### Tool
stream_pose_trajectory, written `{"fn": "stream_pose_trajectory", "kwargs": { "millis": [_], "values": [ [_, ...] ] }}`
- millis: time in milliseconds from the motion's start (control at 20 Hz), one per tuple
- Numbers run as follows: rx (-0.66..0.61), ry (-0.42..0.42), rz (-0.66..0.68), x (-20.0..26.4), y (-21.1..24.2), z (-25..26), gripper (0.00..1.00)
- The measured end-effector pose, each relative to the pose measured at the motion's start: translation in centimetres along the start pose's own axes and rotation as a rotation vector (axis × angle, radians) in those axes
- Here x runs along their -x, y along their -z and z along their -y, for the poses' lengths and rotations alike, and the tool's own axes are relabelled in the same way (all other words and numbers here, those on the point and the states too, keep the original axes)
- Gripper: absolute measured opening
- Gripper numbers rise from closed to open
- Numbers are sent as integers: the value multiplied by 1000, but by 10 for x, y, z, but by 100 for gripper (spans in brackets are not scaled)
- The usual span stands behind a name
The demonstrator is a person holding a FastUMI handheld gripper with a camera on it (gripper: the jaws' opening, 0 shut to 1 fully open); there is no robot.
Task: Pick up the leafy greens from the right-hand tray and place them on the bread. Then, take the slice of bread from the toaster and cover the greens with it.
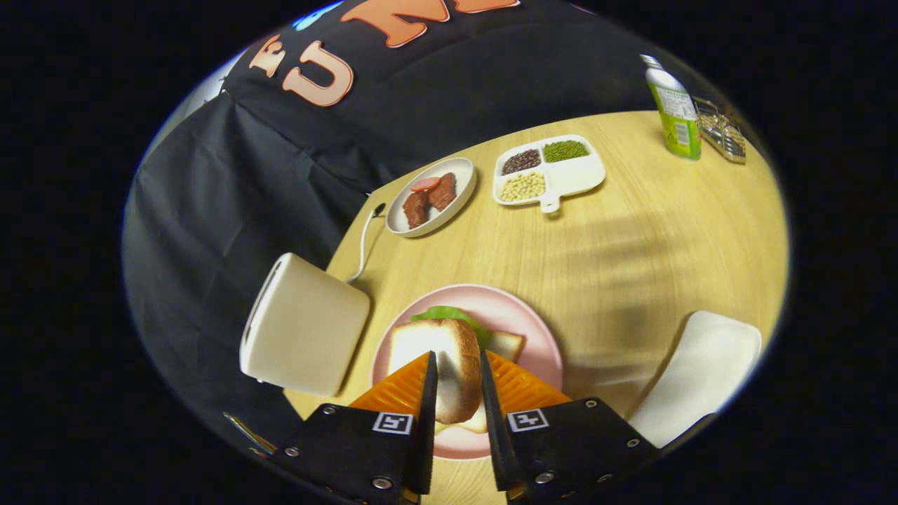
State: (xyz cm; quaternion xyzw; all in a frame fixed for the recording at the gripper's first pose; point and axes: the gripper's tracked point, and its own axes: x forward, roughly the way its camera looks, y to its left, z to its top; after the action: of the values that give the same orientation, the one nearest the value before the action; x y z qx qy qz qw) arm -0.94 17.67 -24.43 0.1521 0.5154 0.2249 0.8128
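Observation:
My gripper (456,359) is shut on a slice of bread (438,358), which stands tilted between the two fingers just above the pink plate (523,315). Under the held slice lie the leafy greens (449,315), their green edge showing beyond its top. A corner of the lower bread slice (506,344) pokes out to the right of the fingers. The white toaster (302,330) stands left of the plate, its slot facing away to the left. The right-hand white tray (701,375) sits to the right of the plate with nothing visible on it.
At the table's far side stand an oval dish (463,184) with pieces of meat, a divided white tray (575,177) of beans, a green bottle (675,112) and a wire rack (722,130). The toaster's white cord (363,245) runs toward the table's left edge.

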Motion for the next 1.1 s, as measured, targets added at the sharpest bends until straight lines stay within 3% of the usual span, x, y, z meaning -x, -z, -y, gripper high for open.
{"fn": "stream_pose_trajectory", "kwargs": {
  "millis": [150, 450, 850, 1100],
  "values": [
    [61, 50, 69, 8, -8, 9, 53],
    [179, 103, 302, 44, -54, 4, 76],
    [299, 223, 627, 112, -114, -7, 94],
    [349, 281, 847, 167, -144, -21, 97]
  ]
}}
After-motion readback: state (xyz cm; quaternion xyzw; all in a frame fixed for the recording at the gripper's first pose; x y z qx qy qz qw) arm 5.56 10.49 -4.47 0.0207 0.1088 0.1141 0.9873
